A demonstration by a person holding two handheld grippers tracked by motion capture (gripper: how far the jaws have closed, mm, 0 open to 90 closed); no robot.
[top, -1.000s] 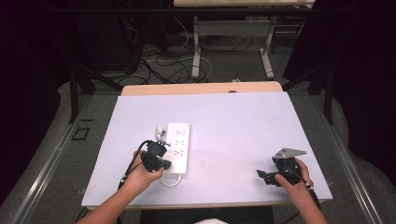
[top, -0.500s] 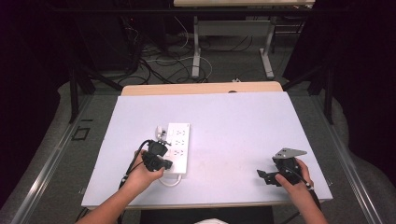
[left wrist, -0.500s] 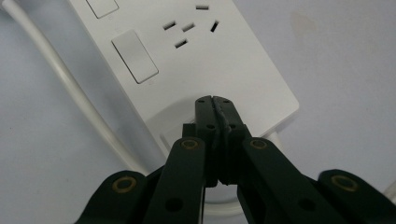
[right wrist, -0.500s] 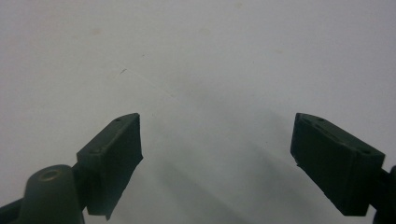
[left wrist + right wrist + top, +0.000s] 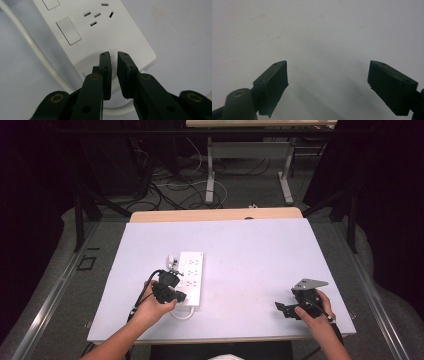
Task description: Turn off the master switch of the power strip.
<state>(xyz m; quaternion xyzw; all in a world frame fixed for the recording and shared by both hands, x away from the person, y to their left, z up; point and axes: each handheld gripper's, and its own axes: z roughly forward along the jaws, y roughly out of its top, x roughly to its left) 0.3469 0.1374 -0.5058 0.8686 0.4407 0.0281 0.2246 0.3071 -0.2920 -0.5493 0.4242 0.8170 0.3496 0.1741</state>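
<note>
- White strip [image 5: 100, 32] lies just ahead of and under the left gripper [image 5: 113, 53], near end below the tips, cord [image 5: 37, 52] trailing off to their left.
- Left jaws have just been opening; a narrow gap shows, nothing between them.
- Small plug [image 5: 172, 262] sits at the strip's far left corner, beyond the jaws.
- Right gripper [image 5: 328, 75], well apart, hangs over bare table [image 5: 317, 30], jaws wide apart, empty.
</note>
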